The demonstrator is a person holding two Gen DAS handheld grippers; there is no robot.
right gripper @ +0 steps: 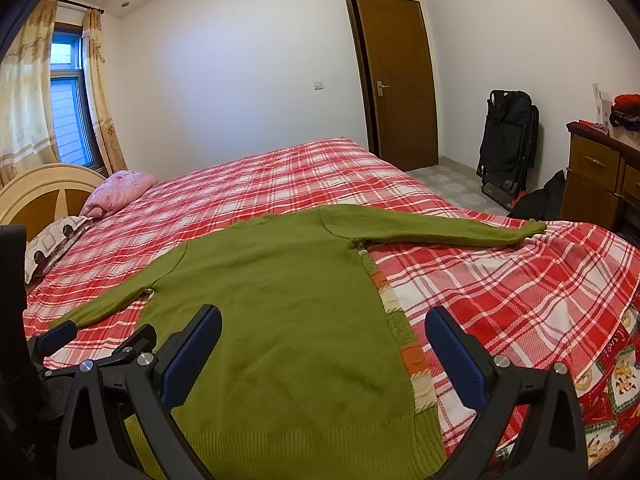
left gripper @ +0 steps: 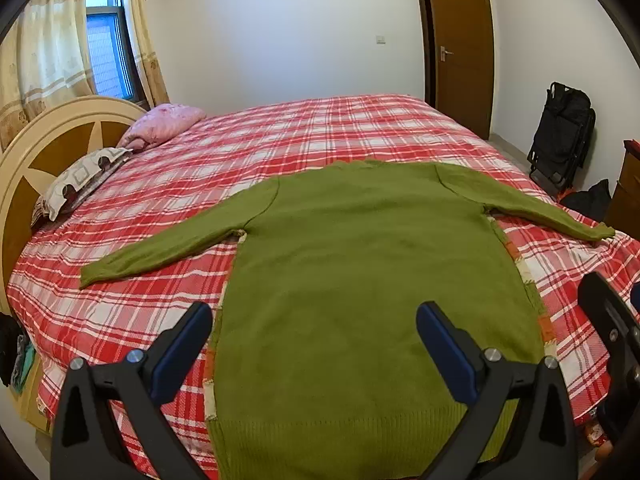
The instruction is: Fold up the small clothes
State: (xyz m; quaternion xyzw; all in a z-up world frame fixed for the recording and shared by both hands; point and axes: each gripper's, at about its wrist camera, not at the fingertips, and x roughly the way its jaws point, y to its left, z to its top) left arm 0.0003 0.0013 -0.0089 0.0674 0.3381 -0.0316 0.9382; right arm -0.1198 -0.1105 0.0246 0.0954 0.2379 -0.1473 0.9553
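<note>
A green knit sweater (left gripper: 368,264) lies flat on its front on the red plaid bed (left gripper: 280,136), both sleeves spread out, ribbed hem nearest me. A patterned orange and cream edge shows along its sides. My left gripper (left gripper: 314,340) hovers open above the lower left part of the body, nothing between its blue pads. In the right wrist view the sweater (right gripper: 280,300) spans the bed (right gripper: 500,292), and my right gripper (right gripper: 324,344) hangs open over the sweater's lower right edge. The left gripper's tip (right gripper: 60,336) shows at that view's left margin.
Two pillows (left gripper: 120,148) lie by the round headboard (left gripper: 36,160) at the left. A folded black chair (right gripper: 508,148) leans on the wall near the brown door (right gripper: 400,80). A wooden dresser (right gripper: 600,176) stands at the right, with a dark bag on the floor.
</note>
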